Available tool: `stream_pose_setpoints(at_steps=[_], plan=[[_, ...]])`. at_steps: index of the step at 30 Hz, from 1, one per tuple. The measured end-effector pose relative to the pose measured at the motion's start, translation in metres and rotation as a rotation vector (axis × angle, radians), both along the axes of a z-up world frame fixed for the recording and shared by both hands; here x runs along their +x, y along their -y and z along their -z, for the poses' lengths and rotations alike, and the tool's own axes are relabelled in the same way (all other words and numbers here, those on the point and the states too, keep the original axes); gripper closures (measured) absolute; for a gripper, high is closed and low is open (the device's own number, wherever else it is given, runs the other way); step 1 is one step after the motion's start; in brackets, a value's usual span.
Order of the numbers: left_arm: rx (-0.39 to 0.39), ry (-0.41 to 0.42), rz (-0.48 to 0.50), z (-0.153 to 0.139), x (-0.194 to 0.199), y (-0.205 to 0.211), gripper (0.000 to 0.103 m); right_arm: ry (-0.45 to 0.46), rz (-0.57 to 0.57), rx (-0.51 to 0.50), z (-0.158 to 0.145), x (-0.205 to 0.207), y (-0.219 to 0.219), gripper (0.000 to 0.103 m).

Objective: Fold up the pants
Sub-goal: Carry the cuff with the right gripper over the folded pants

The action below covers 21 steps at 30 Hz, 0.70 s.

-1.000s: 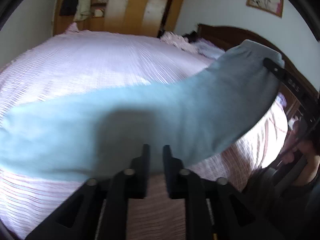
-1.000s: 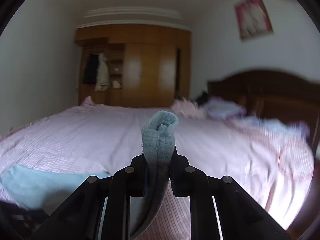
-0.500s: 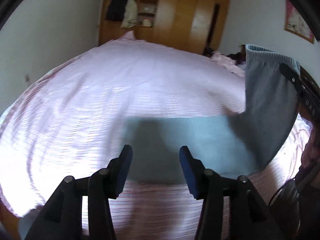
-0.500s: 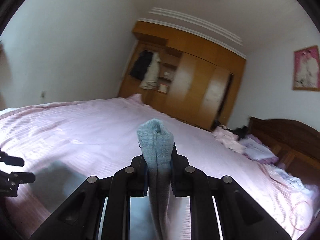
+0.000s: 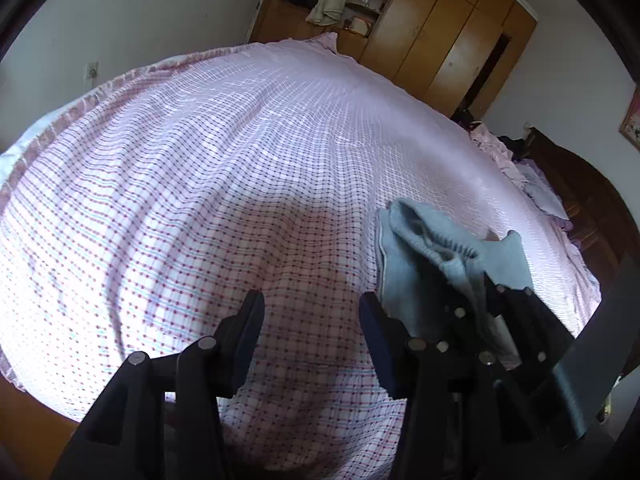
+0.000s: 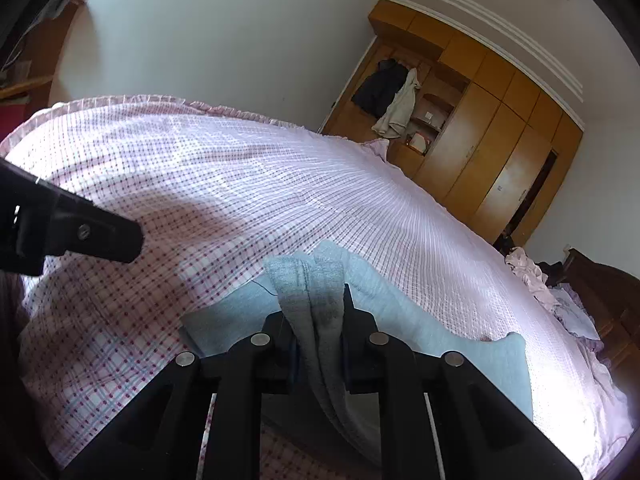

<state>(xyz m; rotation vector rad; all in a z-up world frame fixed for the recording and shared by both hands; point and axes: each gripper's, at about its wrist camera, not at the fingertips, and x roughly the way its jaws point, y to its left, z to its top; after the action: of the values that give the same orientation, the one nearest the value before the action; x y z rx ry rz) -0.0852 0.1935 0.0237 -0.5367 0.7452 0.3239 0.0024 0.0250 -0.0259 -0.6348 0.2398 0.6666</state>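
Observation:
The grey-blue pants (image 6: 404, 320) lie folded over on the pink checked bedspread (image 6: 200, 184). My right gripper (image 6: 314, 312) is shut on a bunched ribbed end of the pants (image 6: 308, 280), held low over the rest of the cloth. In the left wrist view the pants (image 5: 416, 272) sit at the right with the right gripper (image 5: 488, 292) clamped on them. My left gripper (image 5: 310, 320) is open just left of the pants, with only bedspread (image 5: 200, 160) between its fingers. One finger (image 6: 100, 236) of it shows at the left of the right wrist view.
A wooden wardrobe (image 5: 440, 40) with hanging clothes stands beyond the bed. A dark headboard (image 5: 580, 200) and a pile of loose clothes (image 5: 532, 184) are at the right. The frilled edge of the bed (image 5: 52, 132) runs along the left.
My left gripper has let go of the pants, opened and swung left over bare bedspread. The right gripper has carried its end of the pants down and left onto the rest of them.

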Motion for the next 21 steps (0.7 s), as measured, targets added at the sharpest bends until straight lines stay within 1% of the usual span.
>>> stream_pose_setpoints(at_steps=[3,4,6,8,10,12,14,17,21], plan=[[-0.021,-0.004,0.006,0.002,0.0,0.003,0.051,0.006,-0.022,-0.012,0.006,-0.002,0.001,0.095],[-0.022,-0.006,0.004,0.0,0.006,0.004,0.051,0.009,-0.027,-0.01,0.007,-0.002,0.003,0.095],[-0.04,0.012,0.005,-0.002,0.006,0.003,0.051,0.035,-0.026,-0.001,0.005,-0.004,0.005,0.095],[-0.05,0.022,0.003,-0.002,0.006,0.0,0.051,0.095,-0.022,0.033,-0.005,-0.006,0.005,0.095],[-0.058,0.024,0.002,0.0,0.009,-0.007,0.051,0.11,-0.037,0.078,-0.013,-0.003,0.006,0.095],[-0.061,0.03,0.002,-0.001,0.007,-0.008,0.051,0.099,-0.064,0.069,-0.011,-0.002,0.004,0.095],[-0.063,0.031,0.001,0.0,0.008,-0.01,0.051,0.041,-0.093,0.047,-0.006,0.0,0.002,0.095],[-0.062,0.028,-0.002,0.0,0.007,-0.01,0.051,0.033,-0.109,0.012,0.007,-0.004,0.0,0.095],[-0.073,0.03,-0.01,0.001,0.006,-0.012,0.051,0.016,-0.12,0.01,0.008,-0.006,0.001,0.095]])
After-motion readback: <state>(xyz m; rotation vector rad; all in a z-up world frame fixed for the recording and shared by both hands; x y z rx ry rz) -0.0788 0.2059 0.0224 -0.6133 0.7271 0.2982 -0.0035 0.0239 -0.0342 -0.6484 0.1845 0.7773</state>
